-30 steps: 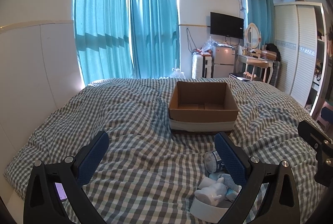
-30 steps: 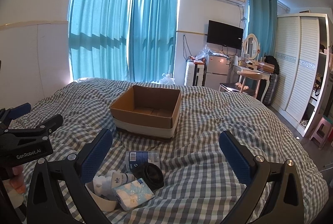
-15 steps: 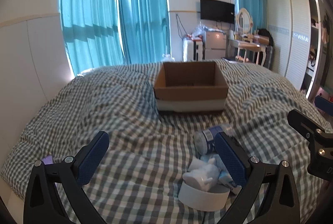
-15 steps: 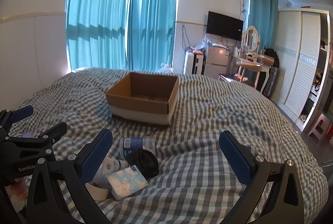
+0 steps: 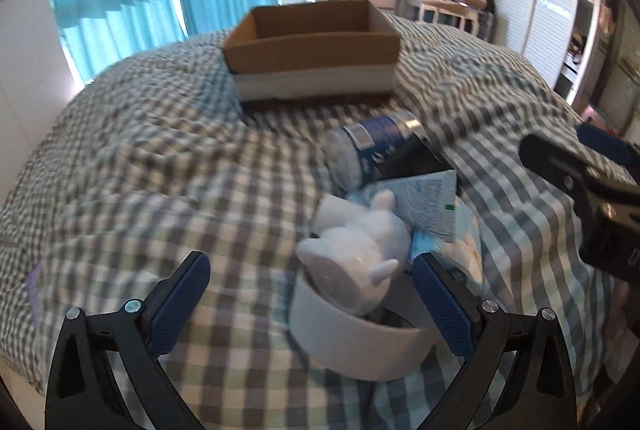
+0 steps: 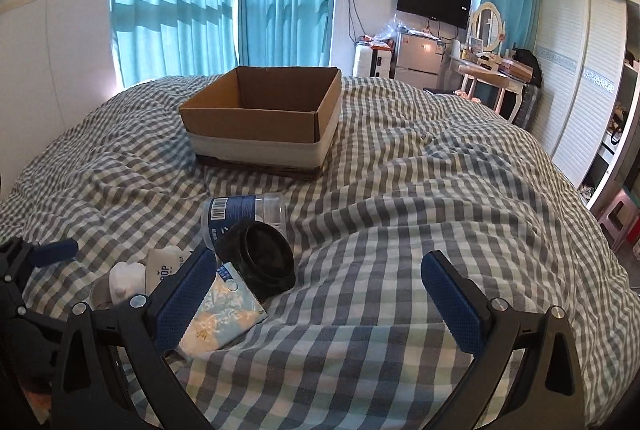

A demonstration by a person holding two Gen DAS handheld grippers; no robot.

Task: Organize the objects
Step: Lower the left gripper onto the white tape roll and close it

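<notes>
**Left claw closes in on the pile**

The step in hand looks like the first pick: the box [image 6: 260,118] sits empty on the bed [image 6: 400,230], with the pile just short of it. The left claw [image 5: 308,290] is spread wide, holding nothing, low over the white bowl [image 5: 352,342] and the white figurine [image 5: 360,246] lying in it. Around them lie a bottle [image 5: 372,150], a black lid [image 6: 258,258], a tube [image 5: 428,206] and a tissue pack [image 6: 216,322]. The right claw [image 6: 316,294] is also released and empty, its left finger over the tissue pack, the rest over bare quilt.

Compared with a second ago, the left claw has dropped and moved forward, so the bowl and figurine now lie between its fingers instead of beside the right one; its view is blurred with motion. The right claw has edged closer too.

The next move probably calls for centring on the figurine, clenching gently, then carrying it to the box. Its rounded shape may slip.
</notes>
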